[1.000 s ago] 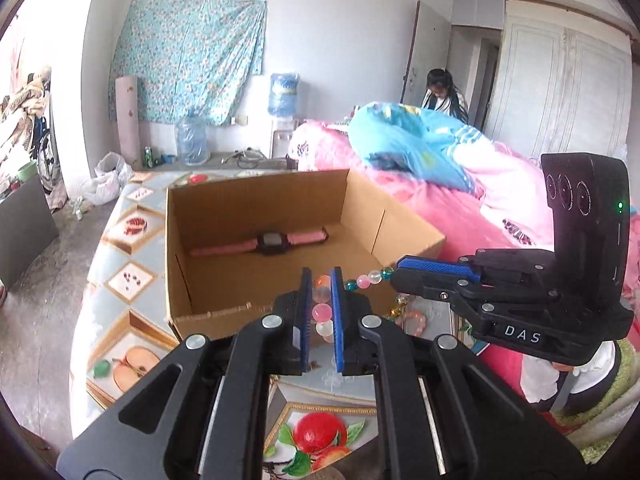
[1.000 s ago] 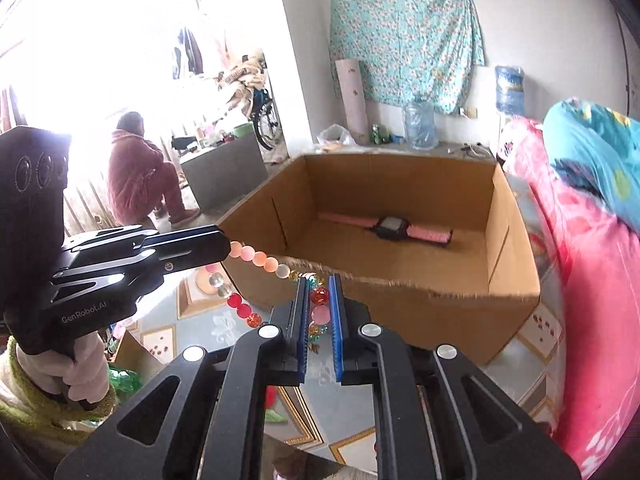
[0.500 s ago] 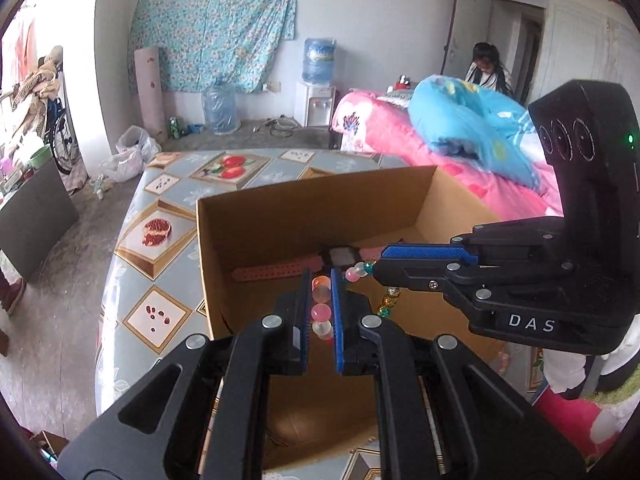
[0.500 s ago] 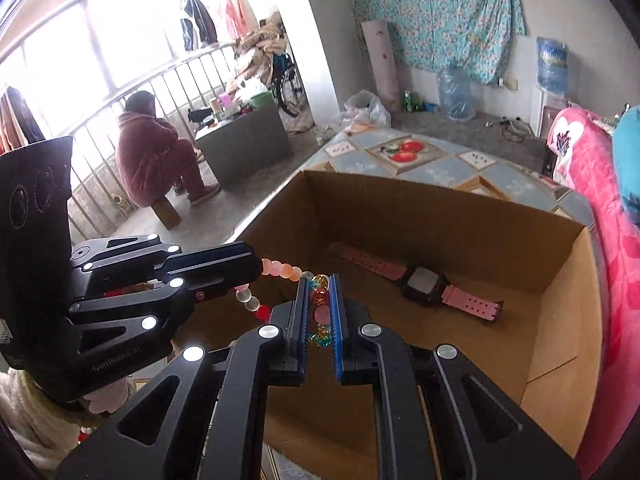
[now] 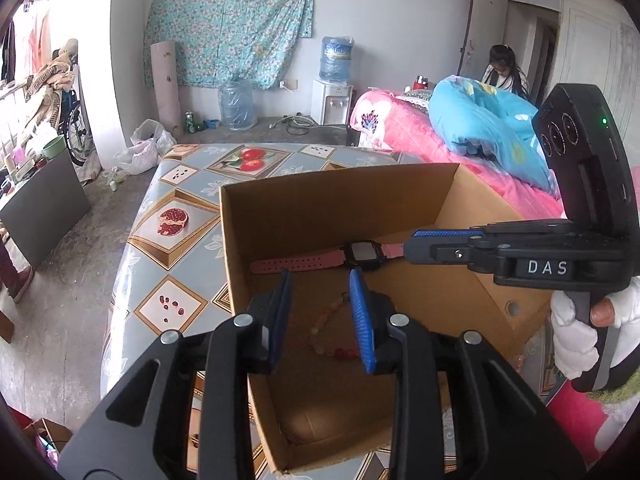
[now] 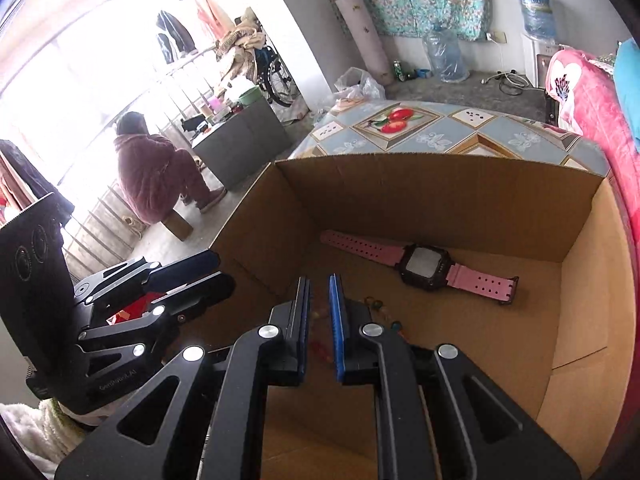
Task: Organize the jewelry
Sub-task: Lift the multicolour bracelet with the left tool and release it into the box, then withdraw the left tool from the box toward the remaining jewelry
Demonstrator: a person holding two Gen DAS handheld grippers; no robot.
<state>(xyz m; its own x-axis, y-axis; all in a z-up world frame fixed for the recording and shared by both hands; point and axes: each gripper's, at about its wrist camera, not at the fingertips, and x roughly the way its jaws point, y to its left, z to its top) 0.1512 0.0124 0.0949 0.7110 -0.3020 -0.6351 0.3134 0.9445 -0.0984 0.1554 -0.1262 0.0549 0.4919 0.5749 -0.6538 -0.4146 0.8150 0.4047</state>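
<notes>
The step in hand is judged to be the release of the bead bracelet [image 5: 320,334] into the cardboard box [image 5: 340,184]. The left tongs [image 5: 320,276] are opening, their blue pads spread. The bracelet shows in the gap between them but is not gripped: it lies loose on the box floor just below and beyond the tips. The right tongs [image 6: 319,280] are pressed almost together. A few blurred beads show through their narrow gap and just to their right, seemingly on the floor underneath. Seen from the left wrist, their tip looks bare, so they appear to pinch nothing.

The pink watch [image 5: 362,252] lies past both pairs of tips, against the far wall, apart from the beads.

To finish well, the left pads should part fully before the hand lifts, so that no bead catches on the ribbed rubber and gets dragged back out. Both tongs are best drawn straight up and back over the near wall, clear of the cardboard rim; a knock there could shift the box on the patterned table [image 5: 180,184]. The strand looks light and prone to roll, so a slow exit is advisable.
</notes>
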